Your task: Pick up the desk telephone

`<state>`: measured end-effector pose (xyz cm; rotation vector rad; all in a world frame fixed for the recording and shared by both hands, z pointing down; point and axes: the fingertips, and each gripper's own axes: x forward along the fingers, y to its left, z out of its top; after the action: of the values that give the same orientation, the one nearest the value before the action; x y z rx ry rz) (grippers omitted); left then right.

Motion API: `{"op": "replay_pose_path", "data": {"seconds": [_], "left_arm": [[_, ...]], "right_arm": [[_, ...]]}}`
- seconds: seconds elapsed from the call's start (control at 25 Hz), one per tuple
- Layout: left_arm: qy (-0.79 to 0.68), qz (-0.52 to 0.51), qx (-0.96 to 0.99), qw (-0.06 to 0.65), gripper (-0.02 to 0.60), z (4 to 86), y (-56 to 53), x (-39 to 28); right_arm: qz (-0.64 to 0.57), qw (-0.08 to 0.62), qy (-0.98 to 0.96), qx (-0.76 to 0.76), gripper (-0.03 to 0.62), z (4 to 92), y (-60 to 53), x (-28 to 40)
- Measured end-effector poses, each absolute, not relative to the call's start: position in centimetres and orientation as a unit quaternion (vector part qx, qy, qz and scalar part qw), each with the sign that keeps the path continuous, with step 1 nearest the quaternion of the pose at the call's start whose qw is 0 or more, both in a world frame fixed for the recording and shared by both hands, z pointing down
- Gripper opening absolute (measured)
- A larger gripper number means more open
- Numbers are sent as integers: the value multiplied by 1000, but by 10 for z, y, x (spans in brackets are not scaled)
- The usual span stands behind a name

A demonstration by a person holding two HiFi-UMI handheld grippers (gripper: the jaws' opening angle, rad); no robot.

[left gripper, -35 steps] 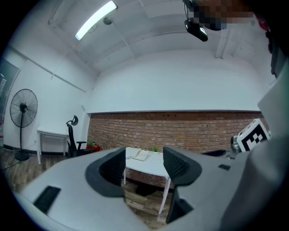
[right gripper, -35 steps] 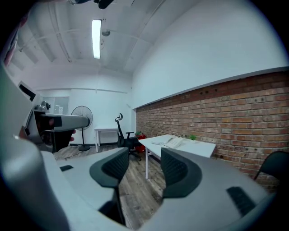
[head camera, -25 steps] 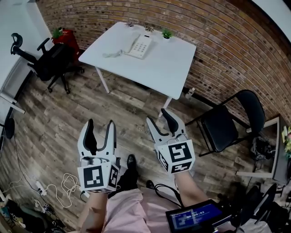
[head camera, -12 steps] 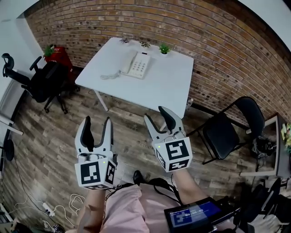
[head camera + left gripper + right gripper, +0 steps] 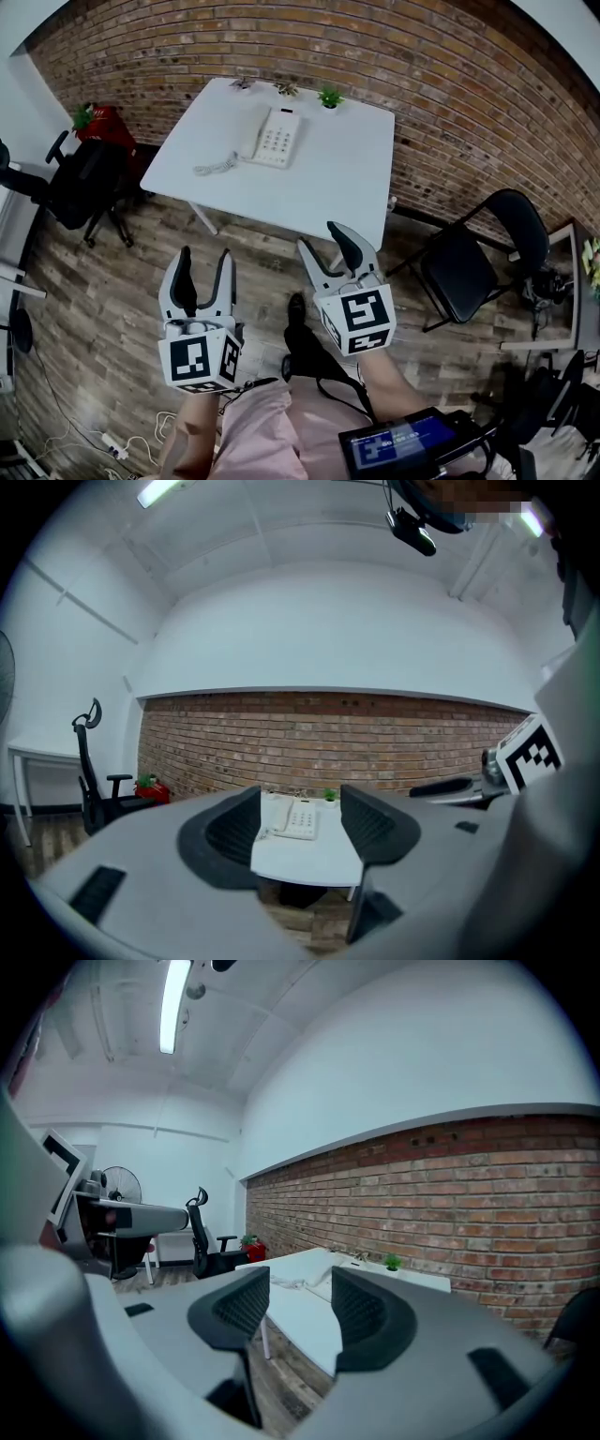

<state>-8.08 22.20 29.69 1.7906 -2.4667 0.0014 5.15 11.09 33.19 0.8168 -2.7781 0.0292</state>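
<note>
Item: desk telephone, white, handset seated on its left side, keypad facing up; it lies flat on the white table, on the table's far half toward the brick wall and left of the table's middle. A coiled cord trails from it across the tabletop toward the table's left edge. Three small potted plants stand in a row along the table's far edge, just beyond the telephone. Left gripper: held over the wooden floor on the near side of the table, well apart from it, jaws spread, nothing between them. Right gripper: near the table's front right corner but short of it, jaws likewise spread and empty, the tabletop showing through the gap. Black folding chair: right of the table, against the wall. Black office chair: left of the table, with a red object bearing a green plant behind it. Lit screen: at the person's waist, on the near side of the table.
</note>
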Motion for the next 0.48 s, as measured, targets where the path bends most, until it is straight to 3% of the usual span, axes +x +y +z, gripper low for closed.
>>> {"op": "replay_pose_path", "data": {"seconds": [0.48], "left_arm": [[-793, 28, 603, 80, 281, 340, 127, -131]], "right_arm": [[39, 145, -947, 285, 212, 373, 24, 1]]}}
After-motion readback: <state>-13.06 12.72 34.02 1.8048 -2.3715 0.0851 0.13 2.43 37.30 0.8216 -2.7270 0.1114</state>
